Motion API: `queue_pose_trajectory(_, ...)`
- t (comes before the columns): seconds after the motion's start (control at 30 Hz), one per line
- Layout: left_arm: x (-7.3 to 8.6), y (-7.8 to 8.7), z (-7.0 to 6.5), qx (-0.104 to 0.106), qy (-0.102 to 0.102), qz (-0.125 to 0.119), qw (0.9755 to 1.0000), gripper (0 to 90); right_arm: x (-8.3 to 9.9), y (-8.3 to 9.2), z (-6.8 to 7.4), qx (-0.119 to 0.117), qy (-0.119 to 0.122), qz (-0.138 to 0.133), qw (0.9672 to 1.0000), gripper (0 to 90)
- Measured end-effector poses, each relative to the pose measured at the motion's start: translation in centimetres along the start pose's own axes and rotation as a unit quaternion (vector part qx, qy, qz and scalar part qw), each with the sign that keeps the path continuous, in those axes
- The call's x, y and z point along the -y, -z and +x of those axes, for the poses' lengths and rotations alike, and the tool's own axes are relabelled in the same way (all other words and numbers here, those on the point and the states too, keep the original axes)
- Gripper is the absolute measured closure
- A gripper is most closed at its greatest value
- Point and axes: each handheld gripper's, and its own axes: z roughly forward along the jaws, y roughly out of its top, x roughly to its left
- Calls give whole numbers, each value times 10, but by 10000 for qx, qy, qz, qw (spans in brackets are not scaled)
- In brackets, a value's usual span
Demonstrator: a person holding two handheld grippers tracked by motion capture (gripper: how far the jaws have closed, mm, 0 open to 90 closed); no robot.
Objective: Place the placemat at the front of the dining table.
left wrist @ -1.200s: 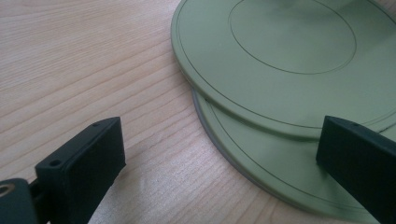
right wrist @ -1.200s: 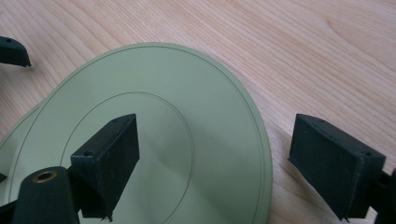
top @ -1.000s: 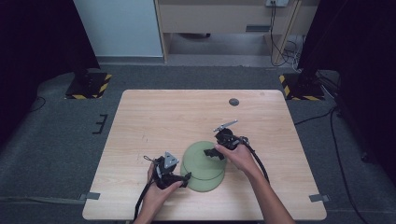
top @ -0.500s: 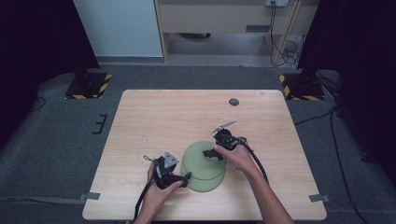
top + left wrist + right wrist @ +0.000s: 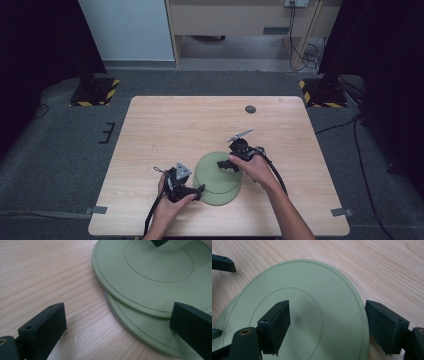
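Green plates lie stacked on the wooden table: the upper plate sits slightly offset on the lower plate. Beside the upper plate's far rim, the right gripper straddles the edge, its jaws just closing, not yet pressing. At the near rim, the left gripper stands apart across both edges.

This looks like a lab or test room set up for recording, not a home. A plain light-wood counter stands alone on grey carpet, its place marked by strips of tape on the floor. Black stands on bases striped yellow and black rise at both far corners. Dark curtains close off each side. Cables hang down by a wooden cabinet at the back wall, next to a pale panel.
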Motion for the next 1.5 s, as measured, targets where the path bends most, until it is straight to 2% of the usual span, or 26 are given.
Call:
queue_pose_trajectory(0.17,0,0,0,1,23,11,10000,1,-3,10,2,-45,-68,-129,9999,242)
queue_pose_trajectory(0.3,0,0,0,9,47,13,10000,1,-7,17,6,-40,-13,-148,9999,263)
queue_pose_trajectory(0.4,0,-1,1,25,70,19,10000,0,-9,23,7,-38,65,-217,9997,319)
queue_pose_trajectory(0.63,0,-1,1,43,106,38,9999,0,-7,35,3,-346,-119,-532,9979,487)
queue_pose_trajectory(0.83,0,-1,2,65,128,51,9999,0,-4,34,3,-541,-77,-349,9979,572)
queue_pose_trajectory(0.93,0,-1,2,69,134,53,9999,0,-4,35,5,-338,103,-245,9991,649)
queue_pose_trajectory(1.03,0,-1,2,65,135,52,9999,0,-5,35,6,-104,270,-255,9993,763)
queue_pose_trajectory(1.1,0,-1,2,69,138,53,9999,0,-6,36,7,6,296,-262,9992,828)
queue_pose_trajectory(1.37,0,-1,2,49,145,57,9999,1,-8,36,9,379,422,-193,9982,852)
queue_pose_trajectory(1.5,0,-1,2,52,149,58,9999,1,-10,31,12,599,589,-97,9964,854)
